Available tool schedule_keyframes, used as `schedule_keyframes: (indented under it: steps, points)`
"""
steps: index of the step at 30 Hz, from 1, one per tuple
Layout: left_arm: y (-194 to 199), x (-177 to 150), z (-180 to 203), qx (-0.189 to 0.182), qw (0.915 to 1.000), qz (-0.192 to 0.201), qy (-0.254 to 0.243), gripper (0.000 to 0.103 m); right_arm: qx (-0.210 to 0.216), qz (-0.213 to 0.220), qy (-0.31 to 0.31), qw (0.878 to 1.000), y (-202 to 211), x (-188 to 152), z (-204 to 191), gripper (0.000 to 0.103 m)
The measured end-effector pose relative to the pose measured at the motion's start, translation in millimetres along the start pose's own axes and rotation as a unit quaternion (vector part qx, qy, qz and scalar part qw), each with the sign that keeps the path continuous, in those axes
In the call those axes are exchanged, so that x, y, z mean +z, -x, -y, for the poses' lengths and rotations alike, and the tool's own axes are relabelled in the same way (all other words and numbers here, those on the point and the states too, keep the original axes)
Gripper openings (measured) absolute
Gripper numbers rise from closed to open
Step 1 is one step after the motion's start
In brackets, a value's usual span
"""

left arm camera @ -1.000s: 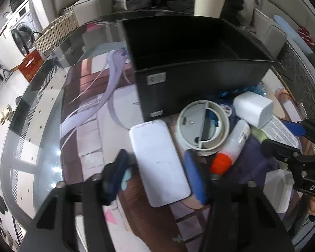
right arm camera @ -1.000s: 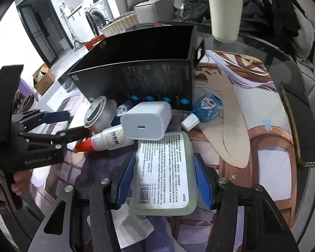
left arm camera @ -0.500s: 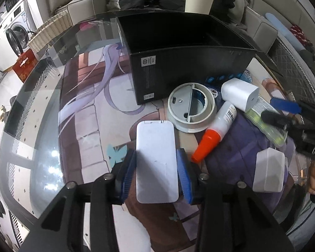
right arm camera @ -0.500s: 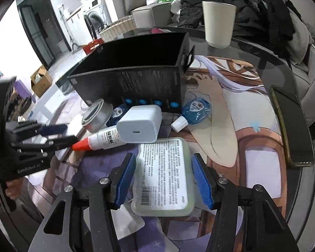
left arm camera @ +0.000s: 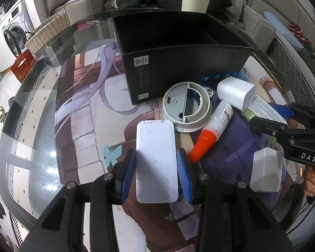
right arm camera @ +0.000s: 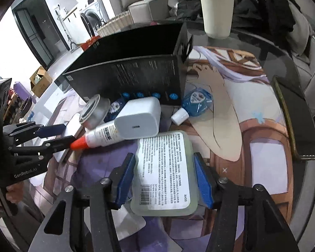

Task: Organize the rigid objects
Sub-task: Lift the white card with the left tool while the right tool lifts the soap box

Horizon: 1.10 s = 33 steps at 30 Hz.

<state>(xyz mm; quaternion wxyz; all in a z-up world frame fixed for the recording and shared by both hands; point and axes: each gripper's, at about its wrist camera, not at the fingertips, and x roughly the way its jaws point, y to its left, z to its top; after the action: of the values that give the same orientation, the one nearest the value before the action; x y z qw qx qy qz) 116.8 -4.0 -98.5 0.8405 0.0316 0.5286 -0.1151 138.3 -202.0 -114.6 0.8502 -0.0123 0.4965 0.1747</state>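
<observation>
Both wrist views are looking down close over the table, sharing the black box (left arm camera: pixel 178 48) (right arm camera: pixel 132 73) in the upper frame and the glue bottle (left arm camera: pixel 212 130) (right arm camera: pixel 98 136) below it.

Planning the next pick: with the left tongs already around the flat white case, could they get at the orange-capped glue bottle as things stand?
Probably not: the left tongs are shut on the flat white case, though the glue bottle lies uncovered nearby.

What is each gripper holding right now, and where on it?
The left gripper clamps the flat white case by its long side edges, near end. The right gripper brackets the labelled translucent pack at its long sides; firm contact cannot be told.
</observation>
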Motion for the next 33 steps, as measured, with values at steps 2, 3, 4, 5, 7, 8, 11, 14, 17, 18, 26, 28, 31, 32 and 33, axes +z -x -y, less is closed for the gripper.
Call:
schedule_keyframes:
  steps: [2,3,4,5,7,8,11,14,17,18,26,28,31,32,33]
  points:
    - [0,-1,1,0.000,1.0000,0.000,-0.001,0.038,0.002,-0.002,0.001,1.000,1,1,0,0.055]
    - [0,-1,1,0.000,1.0000,0.000,0.000,0.038,0.001,-0.002,0.002,1.000,1,2,0,0.055]
    - [0,-1,0,-0.002,1.0000,0.001,0.002,0.038,0.000,-0.002,0.004,1.000,1,2,0,0.055]
    - [1,-1,0,-0.005,1.0000,0.002,0.004,0.038,0.000,-0.002,0.003,1.000,2,2,0,0.055]
    - [3,-1,1,-0.006,1.0000,0.006,0.000,0.038,0.002,-0.002,-0.001,1.000,3,2,1,0.055]
    - [4,-1,2,-0.006,0.9999,0.010,-0.001,0.038,0.004,0.001,-0.002,1.000,5,1,3,0.055]
    - [13,0,2,-0.009,0.9995,0.029,-0.001,0.038,0.000,0.015,-0.001,1.000,10,-1,2,0.055]
    - [23,2,3,-0.008,0.9988,0.048,-0.003,0.038,0.000,0.031,-0.001,1.000,19,-3,-1,0.054]
    - [35,2,4,-0.010,0.9974,0.072,-0.006,0.038,-0.001,0.057,0.008,0.998,31,-4,-8,0.054]
    - [40,1,5,-0.012,0.9964,0.083,-0.008,0.038,-0.004,0.068,0.014,0.998,36,-4,-11,0.054]
    - [90,0,16,0.000,0.9794,0.199,-0.033,0.038,-0.027,0.181,0.078,0.980,77,-7,-41,0.053]
    - [105,-2,17,0.003,0.9710,0.236,-0.035,0.038,-0.031,0.226,0.096,0.969,93,-11,-50,0.053]
    - [125,-5,14,-0.004,0.9597,0.280,-0.027,0.038,-0.036,0.289,0.122,0.949,117,-18,-63,0.053]
    - [131,-5,13,-0.005,0.9558,0.293,-0.025,0.038,-0.037,0.309,0.129,0.942,125,-20,-68,0.053]
    - [138,-6,12,-0.004,0.9506,0.310,-0.023,0.038,-0.037,0.322,0.133,0.937,131,-20,-71,0.053]
